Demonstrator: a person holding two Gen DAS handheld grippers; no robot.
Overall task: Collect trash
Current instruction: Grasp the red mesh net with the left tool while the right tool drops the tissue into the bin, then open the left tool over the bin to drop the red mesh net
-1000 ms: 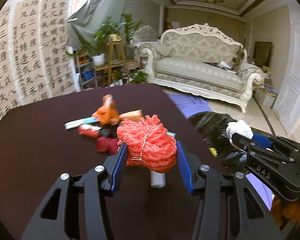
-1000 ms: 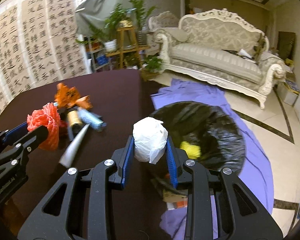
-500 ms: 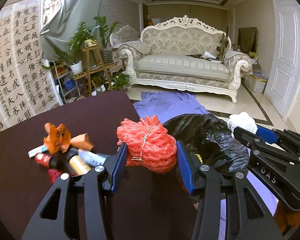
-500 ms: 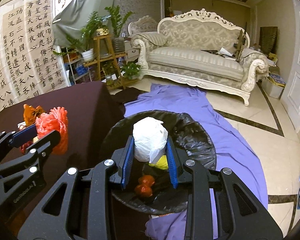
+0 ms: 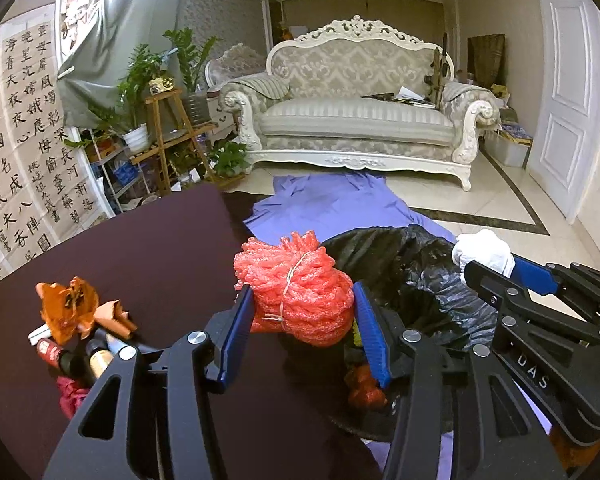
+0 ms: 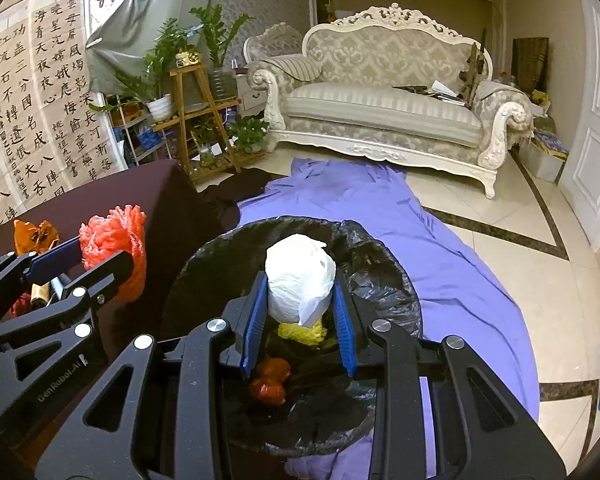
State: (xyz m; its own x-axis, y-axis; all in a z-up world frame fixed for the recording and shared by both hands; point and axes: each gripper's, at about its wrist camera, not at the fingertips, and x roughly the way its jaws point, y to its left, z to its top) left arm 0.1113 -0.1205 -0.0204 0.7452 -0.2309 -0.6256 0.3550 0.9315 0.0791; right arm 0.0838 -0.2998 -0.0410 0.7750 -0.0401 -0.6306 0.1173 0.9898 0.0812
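Note:
My left gripper point(image 5: 300, 320) is shut on a red foam-net bundle point(image 5: 296, 294) and holds it at the table's right edge, beside the black-lined trash bin point(image 5: 420, 280). My right gripper point(image 6: 300, 320) is shut on a crumpled white wad point(image 6: 300, 280) and holds it above the open bin point(image 6: 380, 280). Yellow point(image 6: 302, 332) and red trash point(image 6: 270, 380) lie inside the bin. The red bundle also shows in the right wrist view point(image 6: 116, 240), and the white wad in the left wrist view point(image 5: 484, 250).
More trash lies on the dark table point(image 5: 140, 248): an orange wrapper point(image 5: 68, 308), small bottles and tubes point(image 5: 96, 356). A purple cloth point(image 6: 380, 208) covers the floor under the bin. A sofa point(image 5: 360, 120) and a plant stand point(image 5: 168, 120) are behind.
Both grippers have swung right from the table toward the bin, each keeping its load. The white wad now hangs over the bin's opening; the red bundle reached the table edge.

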